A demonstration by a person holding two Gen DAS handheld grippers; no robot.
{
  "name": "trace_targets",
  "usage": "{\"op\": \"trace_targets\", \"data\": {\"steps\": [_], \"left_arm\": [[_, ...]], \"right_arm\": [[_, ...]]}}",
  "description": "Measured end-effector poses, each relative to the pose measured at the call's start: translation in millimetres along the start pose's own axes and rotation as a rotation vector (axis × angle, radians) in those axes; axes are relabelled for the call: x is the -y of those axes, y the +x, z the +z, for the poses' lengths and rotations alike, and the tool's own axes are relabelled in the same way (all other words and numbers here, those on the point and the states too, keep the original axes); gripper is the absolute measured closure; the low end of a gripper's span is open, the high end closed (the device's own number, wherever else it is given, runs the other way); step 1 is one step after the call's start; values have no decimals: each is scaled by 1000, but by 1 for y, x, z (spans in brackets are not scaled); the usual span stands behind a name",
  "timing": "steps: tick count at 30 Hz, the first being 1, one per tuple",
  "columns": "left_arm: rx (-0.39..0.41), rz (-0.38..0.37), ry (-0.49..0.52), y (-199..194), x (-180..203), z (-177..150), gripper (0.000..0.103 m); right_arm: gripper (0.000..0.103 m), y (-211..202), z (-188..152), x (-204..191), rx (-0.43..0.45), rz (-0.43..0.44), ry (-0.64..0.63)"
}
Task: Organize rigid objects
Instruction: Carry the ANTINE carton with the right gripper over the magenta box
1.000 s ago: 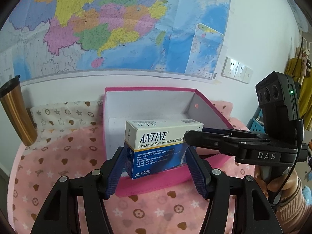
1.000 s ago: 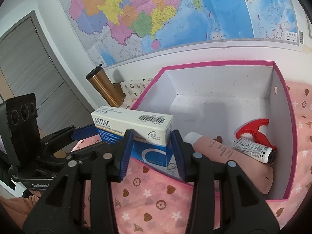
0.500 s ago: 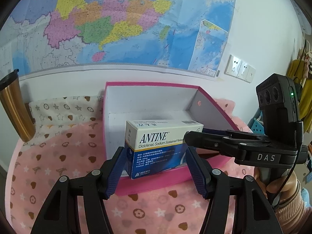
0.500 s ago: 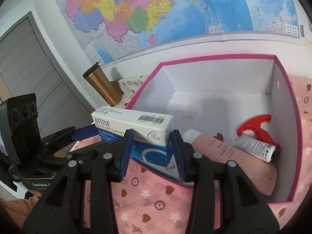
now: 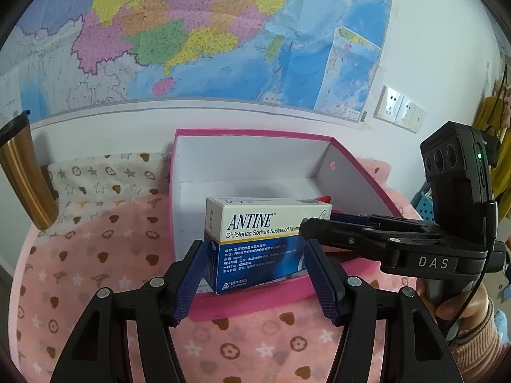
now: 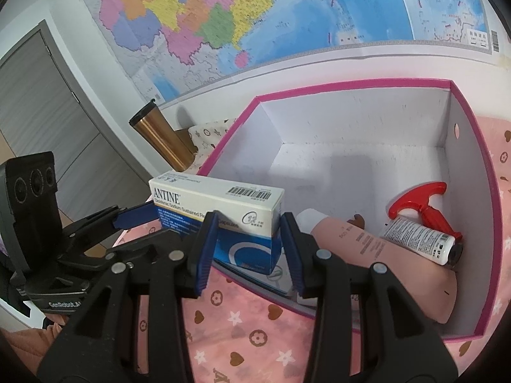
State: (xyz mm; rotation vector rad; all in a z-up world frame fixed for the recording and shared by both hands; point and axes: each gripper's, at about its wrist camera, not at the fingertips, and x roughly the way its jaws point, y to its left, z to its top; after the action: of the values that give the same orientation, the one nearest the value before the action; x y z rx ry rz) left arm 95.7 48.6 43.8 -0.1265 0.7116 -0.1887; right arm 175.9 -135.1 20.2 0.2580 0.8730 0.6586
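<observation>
Pink heart-print cloth [image 5: 95, 271] covers the tabletop; wall map [image 5: 191, 32] behind. Nearest my lens, the left gripper [image 5: 255, 274] brackets the ANTINE medicine box [image 5: 255, 242] lengthwise; left pad looks to touch the box end, right pad shows a sliver of gap, so I can't tell if it's clamped. From the other cam, the right gripper [image 6: 249, 245] pinches the same box [image 6: 220, 214] across its short end, pads flush on both sides — grasping it. Box hangs over the near wall of the pink bin [image 6: 472, 172], not yet inside. Further in, on the bin floor: a pink bottle [image 6: 367, 255], a white tube [image 6: 418, 236], a red-handled item [image 6: 421, 204]. Beyond, a gold tumbler [image 6: 163, 137] by the wall. Step in hand, imo: dropping the box into the bin. Next move needs the box carried fwd over the rim, lowered into free floor left of the bottle, then both grippers let go.
</observation>
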Motion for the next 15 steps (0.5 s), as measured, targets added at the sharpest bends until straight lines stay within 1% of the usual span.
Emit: {"op": "trace_targets", "data": {"steps": [15], "left_arm": [[-28, 22, -16, 8, -4, 2, 40]], "right_arm": [[60, 8, 3, 0, -22, -9, 2]]}}
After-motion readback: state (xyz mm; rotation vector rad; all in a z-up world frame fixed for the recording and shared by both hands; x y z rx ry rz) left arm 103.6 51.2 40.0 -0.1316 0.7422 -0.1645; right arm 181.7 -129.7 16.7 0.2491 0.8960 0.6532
